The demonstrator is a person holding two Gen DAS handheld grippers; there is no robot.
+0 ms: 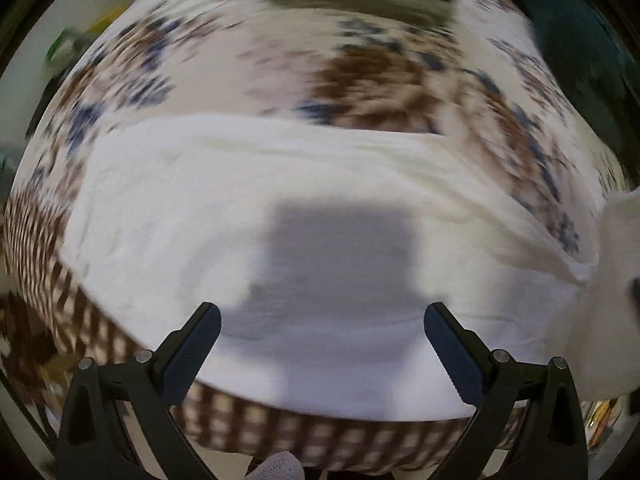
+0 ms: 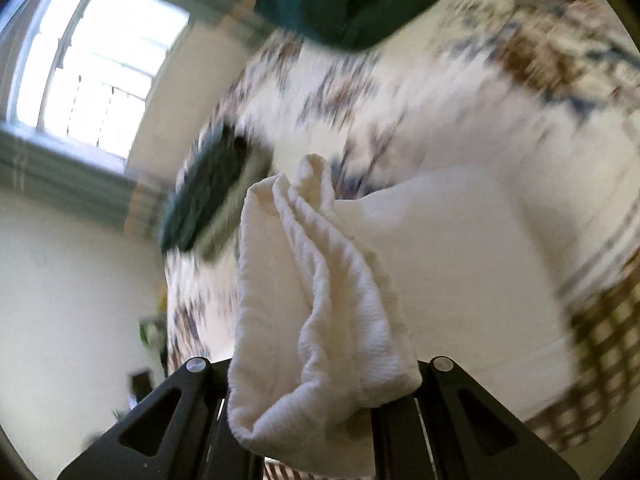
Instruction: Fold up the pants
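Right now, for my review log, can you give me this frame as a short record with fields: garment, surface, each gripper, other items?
garment: white pants, spread flat across the bed, one end lifted
surface: bed with floral cover, checked border at the near edge
left gripper: jaws wide apart, empty, above the pants
right gripper: jaws hidden by fabric, bunched end of the pants clamped and raised
other items: green cloth at the far side of the bed; window
image quality: heavy motion blur in both views

A bed with a floral white, brown and blue cover (image 1: 360, 80) carries flat white cloth pants (image 1: 280, 184), a dark green garment (image 2: 352, 4) and, blurred, perhaps a dark folded cloth (image 2: 208, 196).
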